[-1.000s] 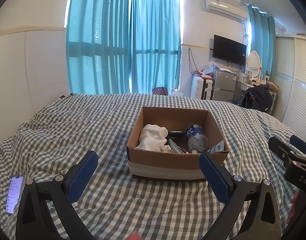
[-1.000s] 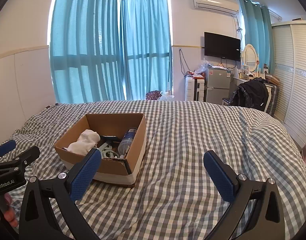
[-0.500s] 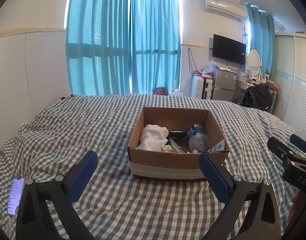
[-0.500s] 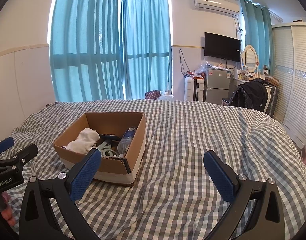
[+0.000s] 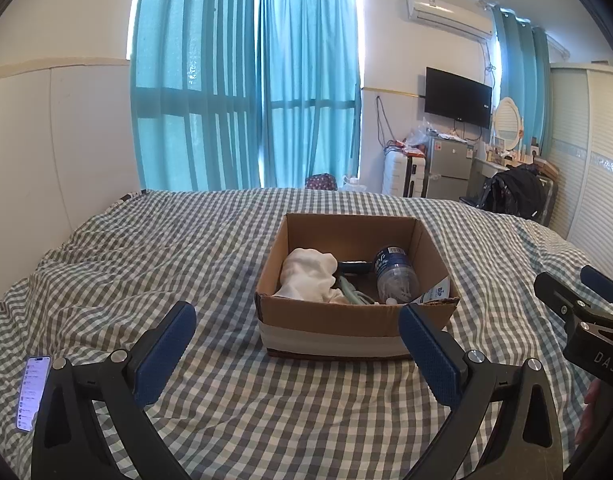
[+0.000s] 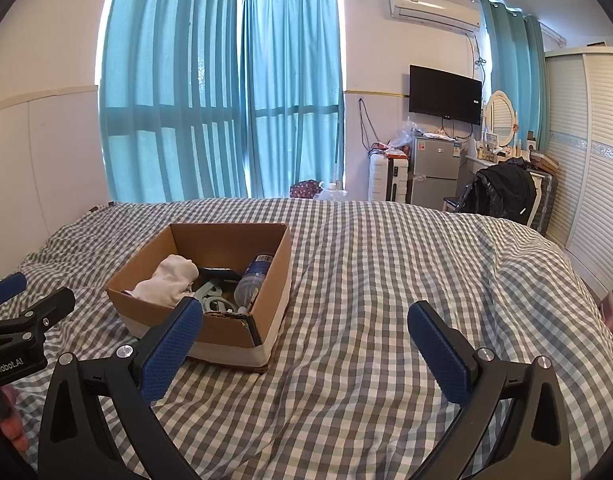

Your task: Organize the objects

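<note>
Left claw (image 5: 296,344) and right claw (image 6: 304,340) both spread apart, empty, above grey-checked bed cover (image 6: 366,272). Beyond: open brown cardboard box (image 5: 358,316) holding white cloth (image 5: 308,276), clear plastic bottle (image 5: 396,276). Risk: soft bedding lets box tip if nudged.

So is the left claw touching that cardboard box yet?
Apart. In the left wrist view the left gripper is wide open, with checked bedspread showing between its fingertips and the box. The right wrist view shows the gap too.
</note>
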The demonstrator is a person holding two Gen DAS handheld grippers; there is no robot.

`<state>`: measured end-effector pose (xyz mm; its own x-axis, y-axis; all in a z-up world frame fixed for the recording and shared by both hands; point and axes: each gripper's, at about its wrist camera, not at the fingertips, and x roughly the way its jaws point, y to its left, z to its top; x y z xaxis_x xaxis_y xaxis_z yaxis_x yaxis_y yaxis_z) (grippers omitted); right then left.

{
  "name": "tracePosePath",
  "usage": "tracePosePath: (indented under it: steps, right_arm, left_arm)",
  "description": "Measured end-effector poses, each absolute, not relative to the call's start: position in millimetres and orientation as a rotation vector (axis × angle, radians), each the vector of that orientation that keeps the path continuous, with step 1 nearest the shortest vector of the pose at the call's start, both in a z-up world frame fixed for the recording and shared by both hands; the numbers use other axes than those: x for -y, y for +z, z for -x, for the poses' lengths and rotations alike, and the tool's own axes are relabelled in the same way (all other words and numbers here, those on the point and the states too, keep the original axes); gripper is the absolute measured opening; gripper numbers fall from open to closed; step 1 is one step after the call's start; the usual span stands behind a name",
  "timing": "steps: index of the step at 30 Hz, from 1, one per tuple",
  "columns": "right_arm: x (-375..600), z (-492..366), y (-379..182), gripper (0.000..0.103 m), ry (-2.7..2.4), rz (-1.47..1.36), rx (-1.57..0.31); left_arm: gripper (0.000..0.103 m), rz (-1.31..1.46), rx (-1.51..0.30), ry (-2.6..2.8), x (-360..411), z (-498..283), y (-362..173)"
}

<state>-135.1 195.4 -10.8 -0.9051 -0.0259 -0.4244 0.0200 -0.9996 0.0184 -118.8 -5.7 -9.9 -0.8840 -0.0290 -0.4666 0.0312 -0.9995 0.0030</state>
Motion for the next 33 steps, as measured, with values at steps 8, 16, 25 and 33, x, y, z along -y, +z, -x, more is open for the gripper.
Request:
tracePosePath:
  steps: [8, 16, 25, 33]
  right_arm:
    - [-194.8, 135.5, -10.7, 0.103, -3.042, -0.679, 0.021]
    - [-194.3, 135.5, -10.9, 0.103, -3.044, -0.681, 0.019]
    - [-194.4, 135.4, -11.3, 0.103, -3.041, -0.682, 0.018]
    - [-195.3, 135.6, -16.1, 0.103, -3.033, -0.696, 0.013]
  left_arm:
    - [0.103, -0.751, -0.008, -3.017, 6.0, 118.8, -10.2]
    - [0.103, -0.752, -0.008, -3.018, 6.3, 118.4, -10.4]
    - [0.103, -0.754, -0.004, -3.017, 6.4, 118.6, -10.2]
    - [0.103, -0.745, -0.005, -3.016, 7.9, 118.7, -10.2]
